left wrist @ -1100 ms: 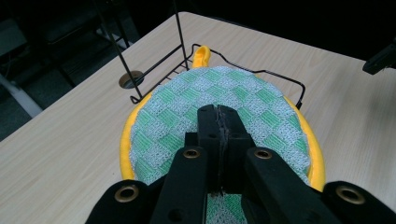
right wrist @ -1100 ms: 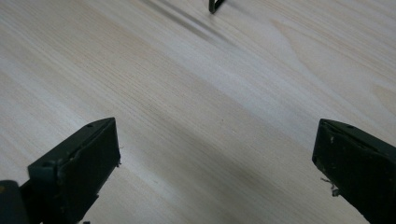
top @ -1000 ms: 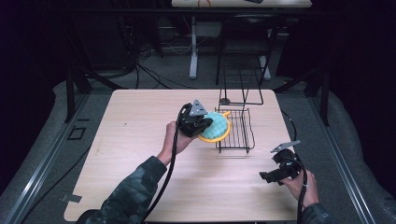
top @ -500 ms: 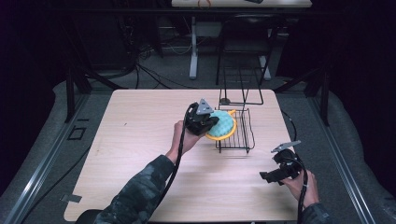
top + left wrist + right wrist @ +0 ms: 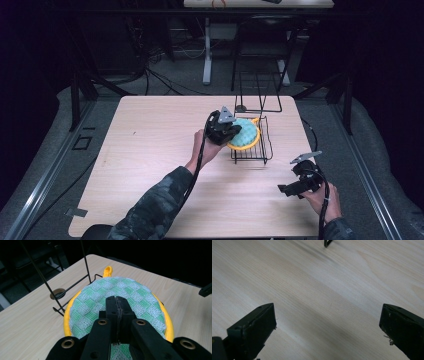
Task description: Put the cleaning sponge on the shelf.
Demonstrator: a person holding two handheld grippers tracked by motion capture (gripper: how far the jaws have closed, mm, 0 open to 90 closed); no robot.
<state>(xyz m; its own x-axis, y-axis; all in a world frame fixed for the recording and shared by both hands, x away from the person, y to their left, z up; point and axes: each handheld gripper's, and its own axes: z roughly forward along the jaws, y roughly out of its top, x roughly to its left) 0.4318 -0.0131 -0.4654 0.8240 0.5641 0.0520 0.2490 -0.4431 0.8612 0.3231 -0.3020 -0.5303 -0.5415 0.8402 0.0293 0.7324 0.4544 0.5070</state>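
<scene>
A round pot holder (image 5: 246, 133), green checks with a yellow rim and a small yellow loop, hangs over the low part of a black wire rack (image 5: 252, 156). My left gripper (image 5: 223, 128) is shut on its near edge. In the left gripper view the jaws of my left gripper (image 5: 117, 300) press together on the pot holder (image 5: 100, 300), and the wire rack (image 5: 75, 286) runs behind it. My right gripper (image 5: 294, 187) rests low over the table's front right, open. In the right gripper view my right gripper (image 5: 327, 330) has its jaws wide apart over bare wood.
The light wooden table (image 5: 150, 150) has a round cable hole (image 5: 241, 107) beside the rack's tall wire frame (image 5: 257, 92). A corner of the rack's wire foot (image 5: 327, 243) shows ahead of the right jaws. Dark floor, cables and table legs lie beyond the far edge.
My left gripper has carried the pot holder to the right, farther over the wire rack. The right gripper has stayed where it was.
</scene>
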